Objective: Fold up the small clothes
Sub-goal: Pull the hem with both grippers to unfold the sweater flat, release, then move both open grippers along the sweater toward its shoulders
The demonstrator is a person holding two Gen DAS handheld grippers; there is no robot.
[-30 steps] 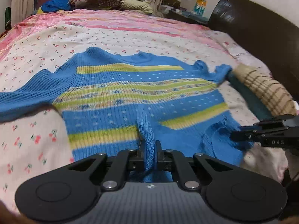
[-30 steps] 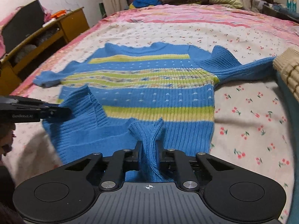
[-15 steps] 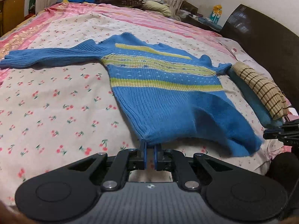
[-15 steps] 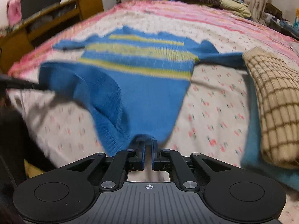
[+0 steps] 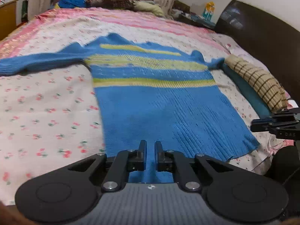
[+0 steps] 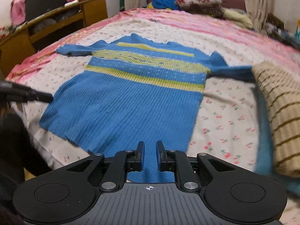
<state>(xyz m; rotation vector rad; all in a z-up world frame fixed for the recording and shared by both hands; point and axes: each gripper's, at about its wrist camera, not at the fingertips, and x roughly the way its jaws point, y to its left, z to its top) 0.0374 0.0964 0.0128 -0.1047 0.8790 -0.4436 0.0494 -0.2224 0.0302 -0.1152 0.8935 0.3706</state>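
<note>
Lying flat on the flowery bed [image 5: 46,103], front side up, the blue and yellow sweater [image 5: 159,108] is spread with its neck at the far end and its bottom edge at the near end. The bottom edge is pinched by the left claw [image 5: 150,148] near the left corner, with the jaws pressed tight on the knit. The right side of the same edge is held between the jaws of the right claw [image 6: 150,148]; these jaws have just been opening a little, yet blue knit is seen between them. The sweater is judged to be soft, light and stretchy, so it will sag and bend wherever it is not held. It is best taken by the thick ribbed edge or at the shoulders, not by the long sleeves [image 5: 37,61]. A folded striped cloth [image 5: 258,82] is seen at the right.
</note>
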